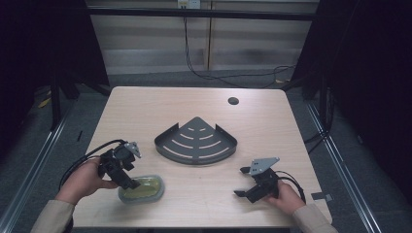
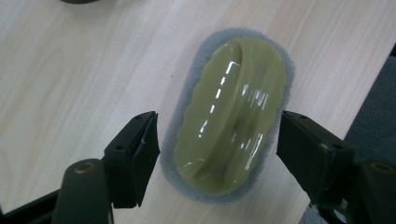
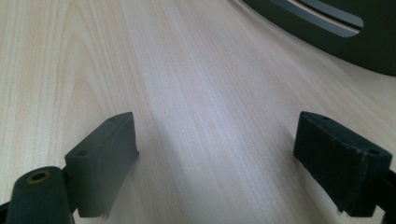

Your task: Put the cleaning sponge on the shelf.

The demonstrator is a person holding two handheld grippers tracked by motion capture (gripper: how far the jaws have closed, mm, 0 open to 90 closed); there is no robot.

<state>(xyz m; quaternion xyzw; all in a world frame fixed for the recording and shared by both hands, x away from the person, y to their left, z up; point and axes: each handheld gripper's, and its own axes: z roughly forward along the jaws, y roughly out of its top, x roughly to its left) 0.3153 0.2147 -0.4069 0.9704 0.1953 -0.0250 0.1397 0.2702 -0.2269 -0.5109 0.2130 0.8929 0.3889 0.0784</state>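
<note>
The left gripper (image 1: 132, 184) hangs over the near left part of the pale wooden table (image 1: 145, 111), its jaws spread wide on either side of an oval olive-green glossy plastic scrubber with a grey felt pad underneath (image 2: 233, 112). In the left gripper view (image 2: 217, 149) the scrubber lies flat on the tabletop (image 2: 79, 70) between the two black pads, the grey edge just beside each, neither pad pressing on it. Well off to that gripper's right, the right gripper (image 1: 240, 182) sits low by the near edge, jaws wide apart with only bare wood (image 3: 205, 93) between them. Beyond both, mid-table, rests a dark grey fan-shaped slotted metal corner shelf (image 1: 197, 141), and past it a small round hole (image 1: 233, 101).
</note>
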